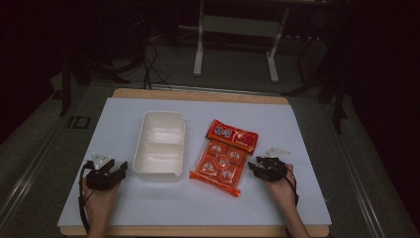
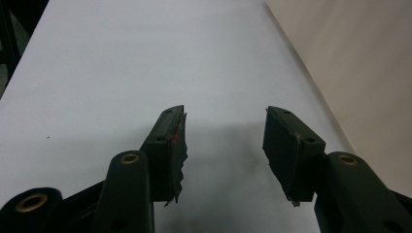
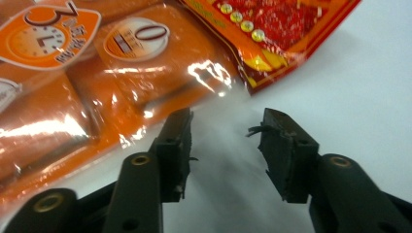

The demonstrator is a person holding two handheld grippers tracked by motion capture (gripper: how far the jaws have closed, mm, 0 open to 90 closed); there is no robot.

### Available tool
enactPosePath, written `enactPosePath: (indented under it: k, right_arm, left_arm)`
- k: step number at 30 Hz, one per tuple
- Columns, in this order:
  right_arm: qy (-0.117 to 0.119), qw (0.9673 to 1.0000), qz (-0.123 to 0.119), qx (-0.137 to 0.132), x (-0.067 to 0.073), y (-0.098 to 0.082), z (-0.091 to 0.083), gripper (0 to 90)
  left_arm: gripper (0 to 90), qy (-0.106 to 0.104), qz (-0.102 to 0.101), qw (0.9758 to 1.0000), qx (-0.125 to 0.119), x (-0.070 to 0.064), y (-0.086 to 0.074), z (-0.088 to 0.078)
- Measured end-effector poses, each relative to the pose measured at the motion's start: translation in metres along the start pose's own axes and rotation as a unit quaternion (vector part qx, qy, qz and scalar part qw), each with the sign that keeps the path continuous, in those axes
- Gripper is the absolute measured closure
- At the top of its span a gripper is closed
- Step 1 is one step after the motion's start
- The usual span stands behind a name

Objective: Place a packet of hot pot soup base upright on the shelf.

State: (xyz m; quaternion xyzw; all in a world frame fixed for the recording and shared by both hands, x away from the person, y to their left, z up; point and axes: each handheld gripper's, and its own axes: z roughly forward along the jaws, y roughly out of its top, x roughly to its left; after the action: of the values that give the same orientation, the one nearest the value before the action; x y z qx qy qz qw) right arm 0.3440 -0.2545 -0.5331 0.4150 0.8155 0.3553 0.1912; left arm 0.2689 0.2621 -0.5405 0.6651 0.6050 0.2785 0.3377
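Snack pack (image 1: 225,156), orange-red w/ glossy clear film, lies flat on the white worktop (image 1: 198,208), right of centre, just beside the white two-compartment tray (image 1: 159,144). Going L to R: left gripper (image 1: 105,171) sits near the tray's front-left corner, fingers (image 2: 171,145) wide apart, nothing btwn them, tray wall close on its right side. Tray looks empty. Then the pack. Right gripper (image 1: 267,167) is at the pack's right edge, fingers (image 3: 176,145) wide, holding nothing, tips close to the film. Risk, as I judge it: film is slick and thin, so a pinch at the edge could slip or just crumple it; pack may slide on the smooth worktop toward the tray instead of lifting.
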Motion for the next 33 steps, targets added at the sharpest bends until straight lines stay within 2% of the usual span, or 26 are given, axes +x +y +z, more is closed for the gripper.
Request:
enactPosePath:
  k: [4,6,7,8,11,12,13,14,18,19,20,22,25,28,30,33]
  right_arm:
    - [0.003,1.0000,-0.007,-0.005,0.004,0.005,0.001,62.2]
    - [0.005,0.9999,-0.009,-0.006,0.004,0.007,0.002,62.2]
    - [0.010,0.9998,-0.011,-0.010,0.004,0.013,0.005,73.0]
    - [0.011,0.9998,-0.011,-0.011,0.003,0.016,0.006,75.4]
    - [0.010,0.9998,-0.013,-0.012,0.003,0.019,0.008,78.0]
    - [0.008,0.9997,-0.017,-0.013,0.002,0.023,0.010,80.8]
    - [-0.002,0.9998,-0.018,-0.012,-0.004,0.035,0.017,81.1]
    - [-0.002,0.9998,-0.018,-0.012,-0.004,0.035,0.017,81.1]
    - [-0.012,0.9998,-0.005,-0.015,-0.015,0.049,0.026,75.0]
    - [-0.020,0.9997,-0.004,-0.010,-0.020,0.055,0.031,69.5]
    - [-0.020,0.9997,-0.004,-0.010,-0.020,0.055,0.031,69.5]
    - [-0.027,0.9996,-0.001,-0.006,-0.025,0.061,0.037,60.9]
    - [-0.031,0.9994,0.016,-0.002,-0.034,0.071,0.045,48.0]
    - [-0.039,0.9987,0.031,-0.001,-0.044,0.080,0.050,41.1]
    - [-0.037,0.9984,0.042,-0.001,-0.050,0.085,0.052,37.9]
    - [-0.018,0.9981,0.054,0.023,-0.056,0.090,0.059,37.9]
  left_arm:
    - [50.6,-0.001,0.002,1.0000,-0.001,0.000,0.000,0.000]
    - [50.6,-0.001,0.002,1.0000,-0.001,0.000,0.000,0.000]
    - [50.6,0.001,0.007,1.0000,0.001,-0.002,0.000,0.000]
    - [50.6,0.001,0.007,1.0000,0.001,-0.002,0.000,0.000]
    - [50.6,0.001,0.006,1.0000,0.002,-0.002,0.000,0.000]
    - [50.6,0.000,0.005,1.0000,0.003,-0.002,0.000,0.000]
    - [50.6,0.000,0.004,1.0000,0.003,-0.002,0.000,0.001]
    - [50.6,0.000,0.005,1.0000,0.004,-0.002,0.000,0.001]
    - [50.6,0.000,0.006,1.0000,0.005,-0.002,0.000,0.001]
    - [50.6,0.000,0.006,1.0000,0.004,-0.002,0.000,0.001]
    - [50.6,0.000,0.007,1.0000,0.005,-0.002,0.000,0.001]
    - [50.6,0.000,0.006,1.0000,0.005,-0.002,0.000,0.001]
    - [50.6,0.001,0.006,1.0000,0.005,-0.002,0.000,0.001]
    - [50.5,0.001,0.006,1.0000,0.006,-0.002,0.000,0.001]
    - [50.5,0.001,0.006,1.0000,0.006,-0.002,0.000,0.002]
    - [50.4,0.000,0.005,1.0000,0.006,-0.002,0.000,0.001]
